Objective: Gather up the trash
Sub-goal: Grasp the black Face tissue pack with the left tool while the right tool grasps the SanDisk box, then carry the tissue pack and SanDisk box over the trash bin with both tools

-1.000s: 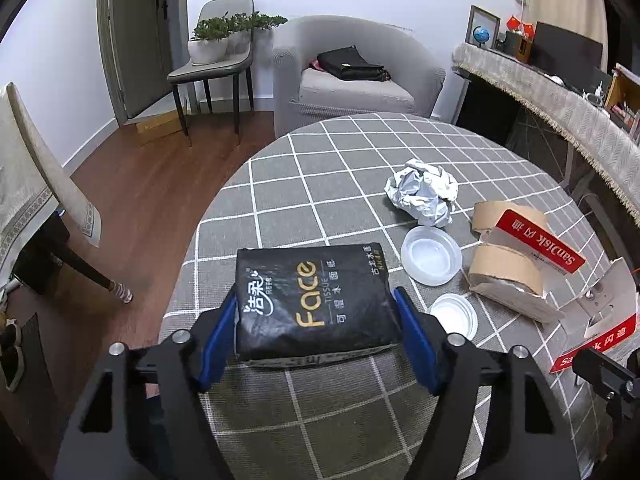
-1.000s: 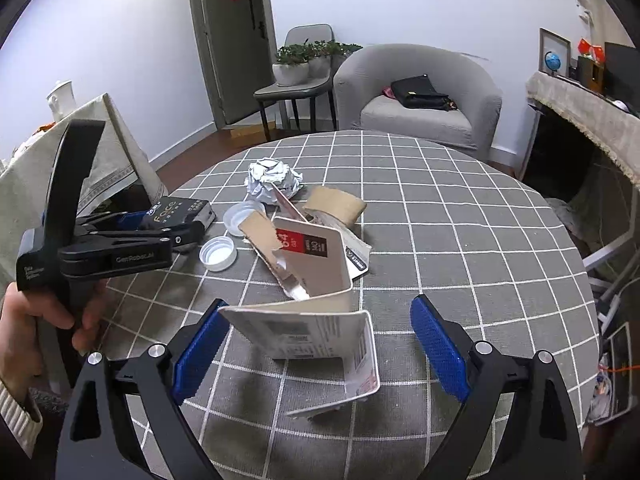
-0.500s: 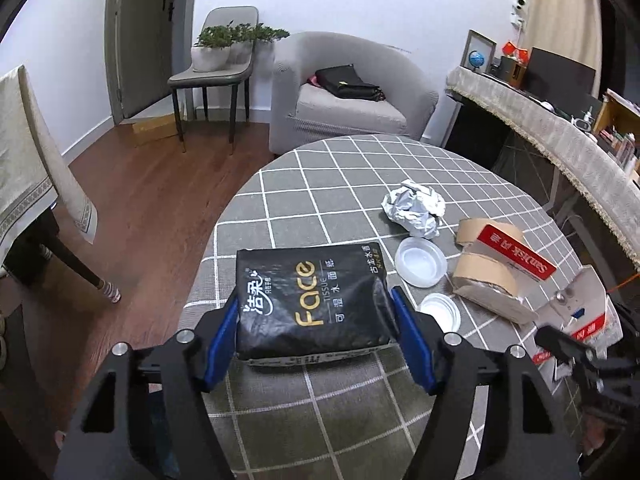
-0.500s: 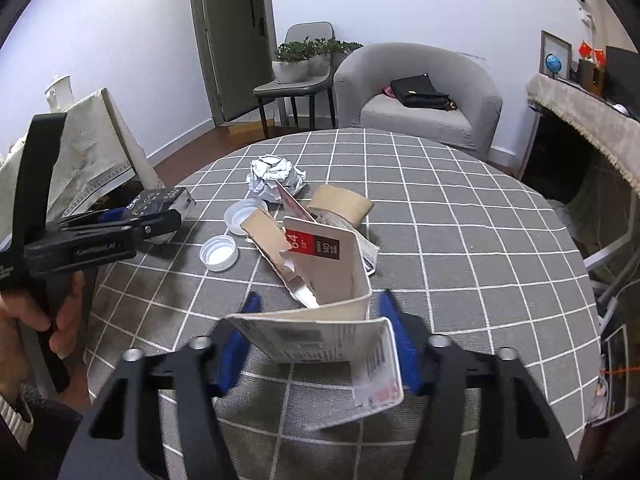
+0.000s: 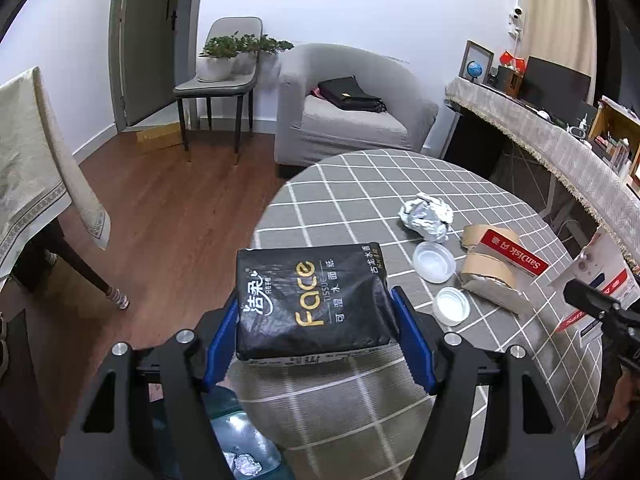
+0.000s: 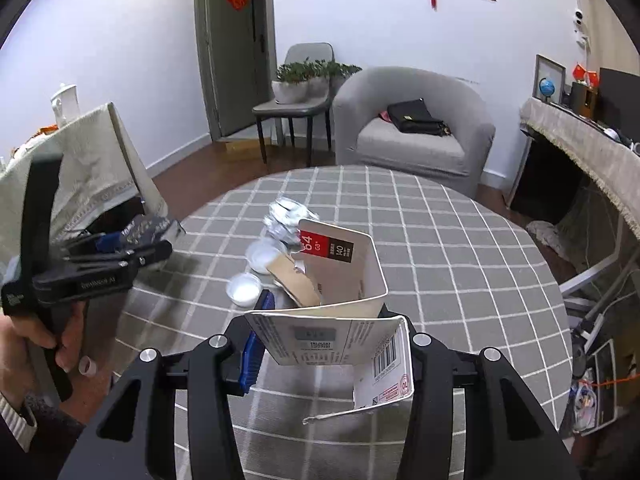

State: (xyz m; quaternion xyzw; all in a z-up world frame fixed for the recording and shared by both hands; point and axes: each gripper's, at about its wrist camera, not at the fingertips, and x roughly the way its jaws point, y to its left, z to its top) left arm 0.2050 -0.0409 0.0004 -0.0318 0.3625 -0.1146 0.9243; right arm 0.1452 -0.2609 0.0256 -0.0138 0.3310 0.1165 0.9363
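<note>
Left fingers clamp the tissue pack; right fingers clamp white packaging

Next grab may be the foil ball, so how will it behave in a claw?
The crumpled foil ball is probably very light and should crush rather than resist a squeeze. Its creased, irregular surface likely grips fine. Lumpy, it seems unlikely to roll far across the checked tablecloth if nudged.

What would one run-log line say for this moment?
left gripper: shut on tissue pack | right gripper: shut on white card package | table: foil ball, two lids
</note>
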